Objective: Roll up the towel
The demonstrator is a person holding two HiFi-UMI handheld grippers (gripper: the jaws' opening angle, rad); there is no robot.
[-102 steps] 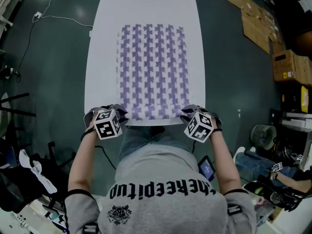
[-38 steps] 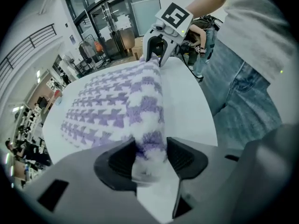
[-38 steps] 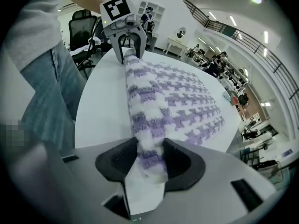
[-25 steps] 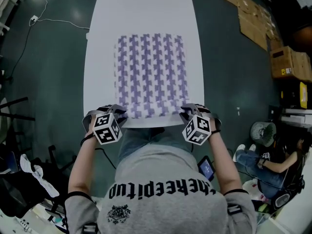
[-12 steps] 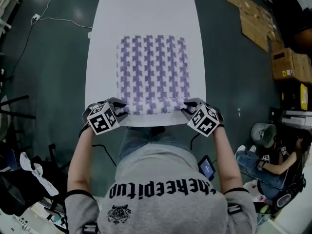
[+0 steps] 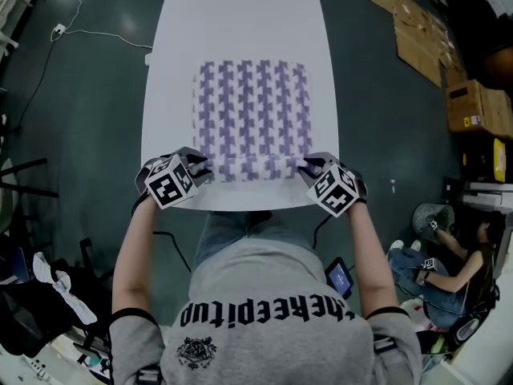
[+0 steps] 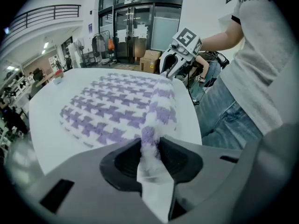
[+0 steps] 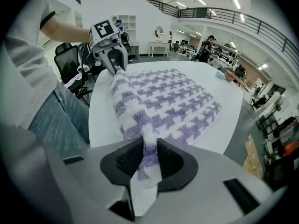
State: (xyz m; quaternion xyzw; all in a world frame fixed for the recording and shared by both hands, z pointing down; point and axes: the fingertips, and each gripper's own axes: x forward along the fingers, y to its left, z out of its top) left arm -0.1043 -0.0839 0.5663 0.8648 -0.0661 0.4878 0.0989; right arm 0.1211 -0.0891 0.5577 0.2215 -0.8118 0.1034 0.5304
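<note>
Here's the towel (image 6: 252, 111), white with a purple houndstooth check, lying flat in the middle of the long white bench (image 6: 240, 22). Its 6 o'clock edge is turned over into a low roll (image 6: 252, 168) that runs straight across from one tool to the other.

The left tongs (image 6: 196, 167) sit at the towel's 7 o'clock corner, marker cube facing up. In the left gripper view the end of the roll is bunched right between the two dark pads, and both pads press on the cloth. These tongs have just been opening a little, with the towel between them, and the grip holds.

The right tongs (image 6: 309, 168) are at the 5 o'clock corner, the mirror image. The right gripper view shows the other end of the roll pinched between its pads, with purple and white pile squeezed up out of the gap. These tongs have also just been opening wider, with the towel clamped in them.

Both tools tilt steeply down onto the bench, level with each other, and the roll is taut and even between them. The rest of the towel stretches away flat toward 12 o'clock.

Off the bench, cardboard boxes (image 6: 473, 107) lie on the floor at 2 o'clock, and a person (image 6: 457, 255) sits low at 4 o'clock.
</note>
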